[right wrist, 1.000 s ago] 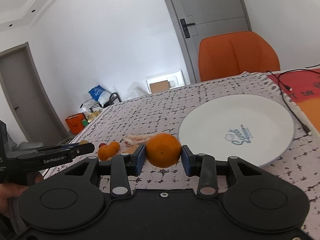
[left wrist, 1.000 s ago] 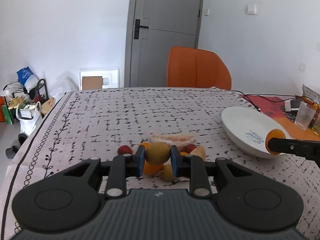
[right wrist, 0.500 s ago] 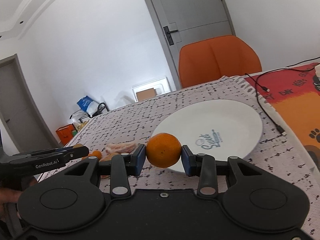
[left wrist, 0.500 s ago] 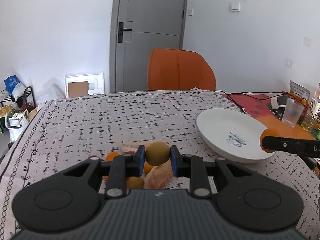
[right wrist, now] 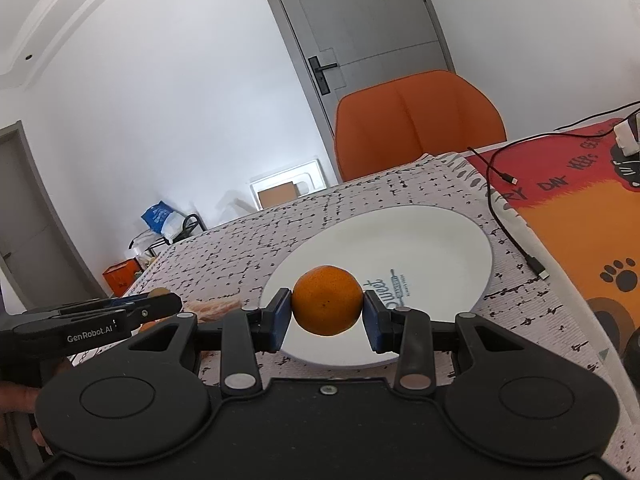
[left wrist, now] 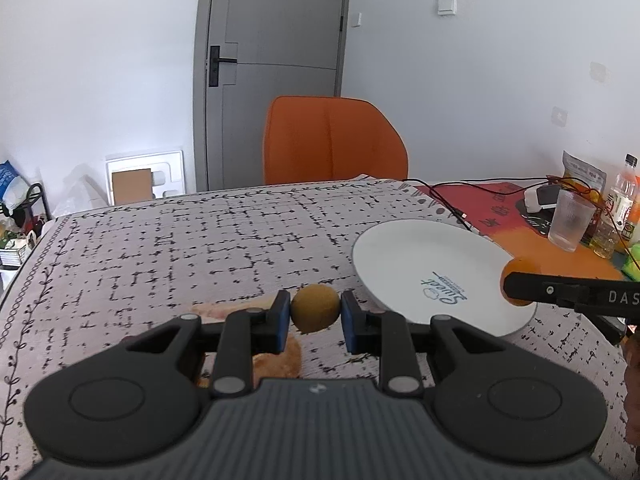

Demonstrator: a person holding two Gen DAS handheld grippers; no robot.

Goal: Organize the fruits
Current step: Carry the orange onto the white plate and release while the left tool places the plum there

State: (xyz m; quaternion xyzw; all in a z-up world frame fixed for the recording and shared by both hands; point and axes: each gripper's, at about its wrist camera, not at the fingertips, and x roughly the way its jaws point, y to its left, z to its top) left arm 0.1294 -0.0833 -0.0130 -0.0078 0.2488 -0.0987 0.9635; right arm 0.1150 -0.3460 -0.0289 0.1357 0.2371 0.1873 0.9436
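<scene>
Two grippers are each clamping a fruit above the table. Low in the centre of the left wrist view, the left gripper (left wrist: 315,315) is pinching a small brownish-yellow fruit (left wrist: 315,309) between its blue pads, the jaws standing narrow and pressing on both sides of it. Just under and left of that gripper, pinkish-orange fruit pieces (left wrist: 280,356) are lying on the cloth (left wrist: 200,248), partly hidden by the fingers.

In the right wrist view, the right gripper (right wrist: 326,315) is gripping an orange (right wrist: 327,300) at lower centre, jaws a little wider and closed against the peel. The orange is hanging over the near rim of the white plate (right wrist: 424,236), not touching it. The plate is carrying cursive blue writing that seems to read "Sweet", with smaller print beside it too fine to read.

At the lower left of that view the left gripper's side is showing the white lettering "GenRobot.AI". At the right edge of the left wrist view, the right gripper's side is showing "DAS", cut off by the frame.

Farther right, a red and orange mat (right wrist: 580,216) is lying beside the plate, printed with black paw marks and letters; "DAY" and "KEEP" are legible, the rest unclear. A black cable (right wrist: 508,220) is trailing across it. Beyond, at the right of the left wrist view, a ribbed glass (left wrist: 570,220) and a bottle (left wrist: 622,200) are standing, their labels unreadable. An orange chair (left wrist: 334,140) is standing behind the table, before a grey door (left wrist: 276,40).
</scene>
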